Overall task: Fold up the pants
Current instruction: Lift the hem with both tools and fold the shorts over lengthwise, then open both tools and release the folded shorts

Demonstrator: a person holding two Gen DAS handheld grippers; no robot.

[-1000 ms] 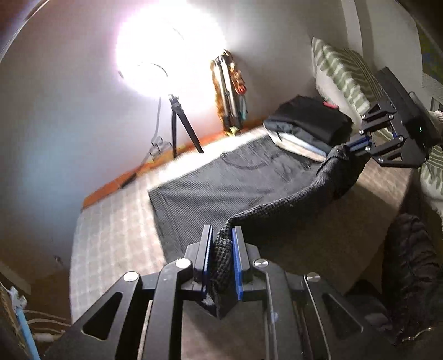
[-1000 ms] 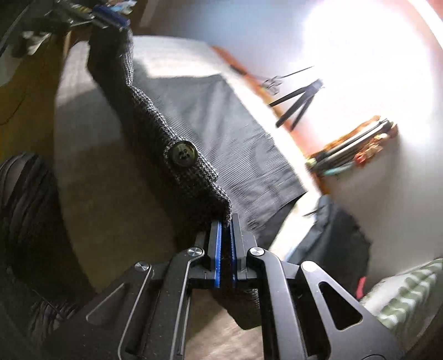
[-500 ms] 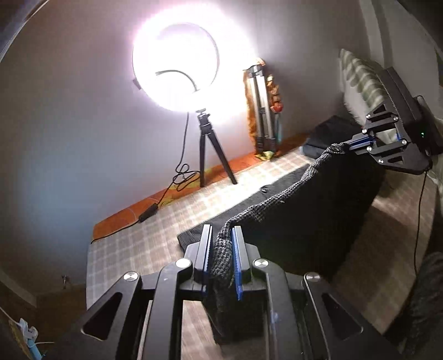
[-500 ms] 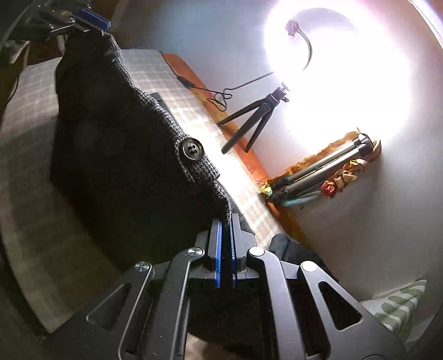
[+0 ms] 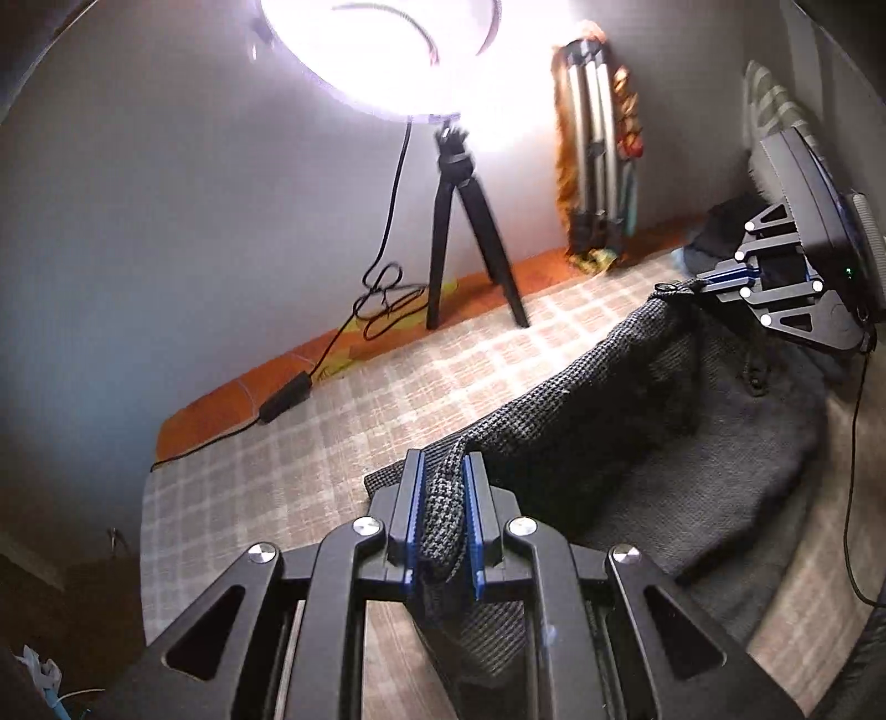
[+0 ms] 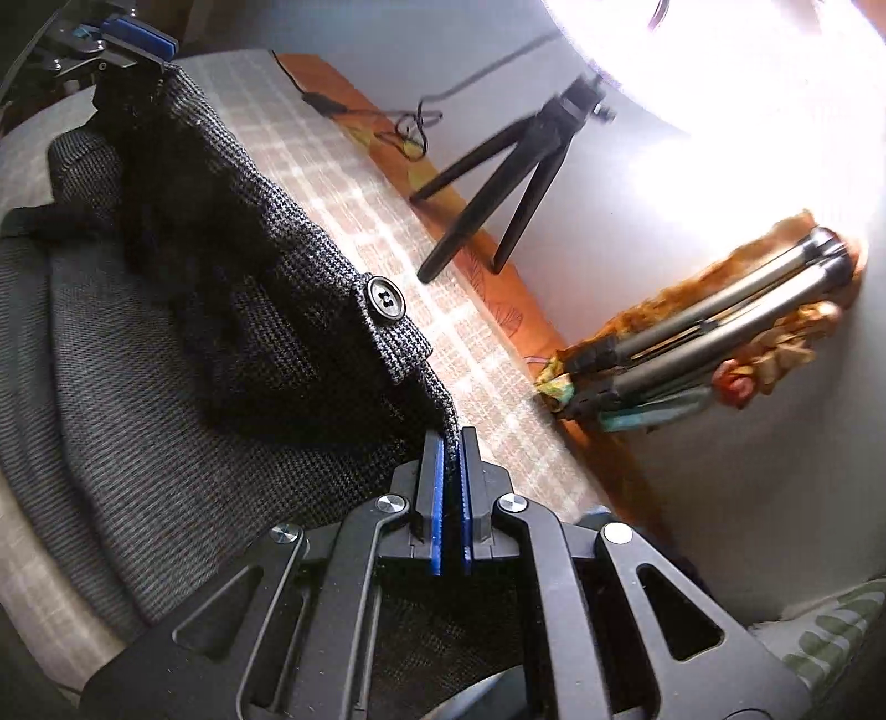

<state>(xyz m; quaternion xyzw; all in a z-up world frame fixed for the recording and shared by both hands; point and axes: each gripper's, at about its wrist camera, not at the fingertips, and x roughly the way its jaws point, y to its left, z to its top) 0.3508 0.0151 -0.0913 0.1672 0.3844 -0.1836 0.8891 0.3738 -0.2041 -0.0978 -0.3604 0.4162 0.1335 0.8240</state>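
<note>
Dark woven pants (image 5: pixel 581 421) hang by the waistband between the left gripper (image 5: pixel 443 515) and right gripper (image 6: pixel 451 493), both tilted downward and clamped on it, their lower part lying on the checked bedcover (image 5: pixel 310 443). Beyond, a ring light's tripod (image 5: pixel 459 232) stands by the wall.

**Bright ring light over a checked bed**

A glaring ring light (image 5: pixel 382 50) fills the top of the left wrist frame, standing on a black tripod (image 5: pixel 465 243) against a plain grey-white wall (image 5: pixel 166 221). Its cable (image 5: pixel 382 299) coils along an orange strip (image 5: pixel 343 354) at the wall's foot. Folded tripods wrapped in patterned cloth (image 5: pixel 598 149) lean at upper right. A beige checked bed cover (image 5: pixel 332 443) spreads below; a striped pillow (image 6: pixel 830 637) shows at lower right.
</note>
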